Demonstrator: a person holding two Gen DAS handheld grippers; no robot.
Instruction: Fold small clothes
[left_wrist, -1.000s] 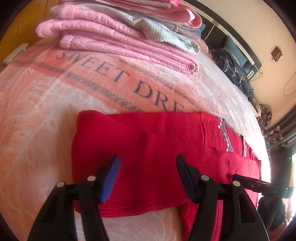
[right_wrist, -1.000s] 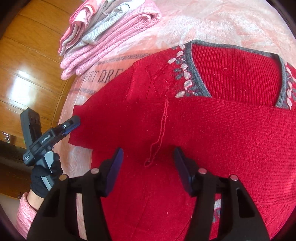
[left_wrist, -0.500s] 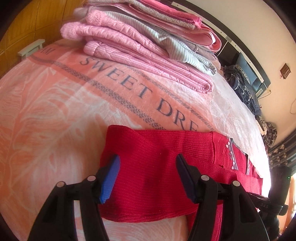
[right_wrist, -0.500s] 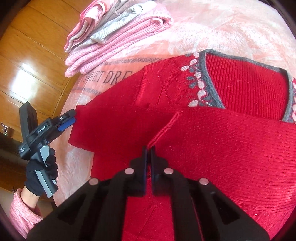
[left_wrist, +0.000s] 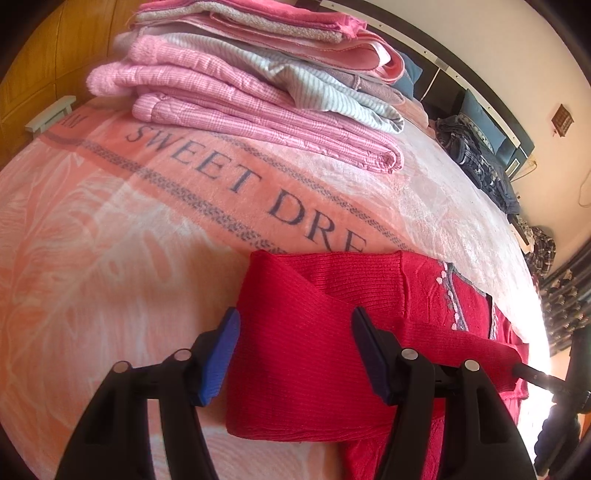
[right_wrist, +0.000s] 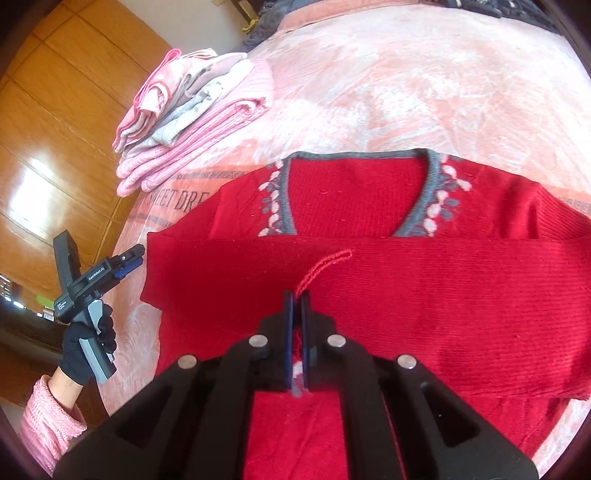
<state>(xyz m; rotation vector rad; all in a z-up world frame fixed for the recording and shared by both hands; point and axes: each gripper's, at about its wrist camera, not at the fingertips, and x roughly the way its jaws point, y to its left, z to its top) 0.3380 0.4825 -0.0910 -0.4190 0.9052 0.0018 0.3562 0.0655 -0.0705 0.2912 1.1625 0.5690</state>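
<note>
A red knit sweater (right_wrist: 424, 295) with a grey flowered neckline lies on the bed, its sleeves folded across the chest. A loose red thread (right_wrist: 328, 260) curls up from the folded sleeve. My right gripper (right_wrist: 296, 299) is shut on the lower end of that thread. In the left wrist view, the folded sleeve end (left_wrist: 306, 332) lies under and between my left gripper's (left_wrist: 295, 321) open blue-padded fingers, which hold nothing. The right wrist view shows the left gripper (right_wrist: 127, 260) in a black-gloved hand (right_wrist: 86, 350), just off the sweater's left edge.
A pink blanket (left_wrist: 110, 221) lettered "SWEET DRE" covers the bed. A stack of folded pink and striped clothes (left_wrist: 258, 92) sits at the far left. Dark clothes (left_wrist: 476, 158) are heaped by the headboard. Wooden wardrobe doors (right_wrist: 55, 110) stand to the left.
My right gripper went from open to shut on the loose thread and pulled it taut. My left gripper, still open, backed toward the sleeve's left end.
</note>
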